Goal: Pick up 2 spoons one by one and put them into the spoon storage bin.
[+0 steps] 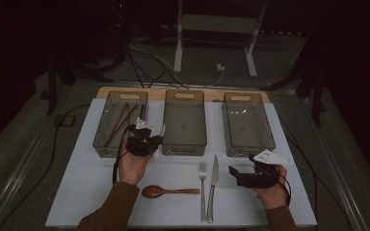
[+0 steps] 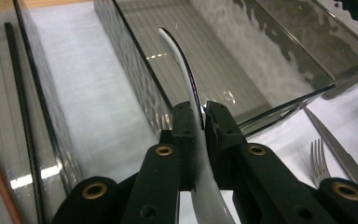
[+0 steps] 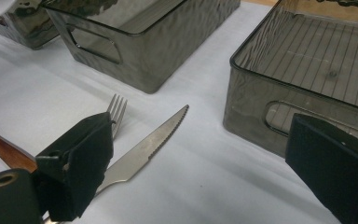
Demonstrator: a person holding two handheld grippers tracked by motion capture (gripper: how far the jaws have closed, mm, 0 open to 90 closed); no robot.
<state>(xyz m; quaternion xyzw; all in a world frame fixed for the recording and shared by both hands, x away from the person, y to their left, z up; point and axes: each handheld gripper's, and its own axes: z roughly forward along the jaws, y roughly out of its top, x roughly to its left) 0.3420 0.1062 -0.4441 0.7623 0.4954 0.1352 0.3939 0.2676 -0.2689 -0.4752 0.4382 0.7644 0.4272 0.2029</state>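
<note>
My left gripper is shut on a white spoon, whose curved handle rises over the near left corner of the middle smoky bin. Seen along the jaws, my left gripper pinches the spoon near its neck. My right gripper rests low on the mat at the right, open and holding nothing. In the right gripper view, my right gripper has its jaws wide apart, with the serrated knife and the fork lying just ahead on the left.
Three smoky plastic bins stand in a row at the back: the left bin holds chopsticks, then the middle bin and the right bin. A wooden spoon, a fork and a knife lie on the white mat.
</note>
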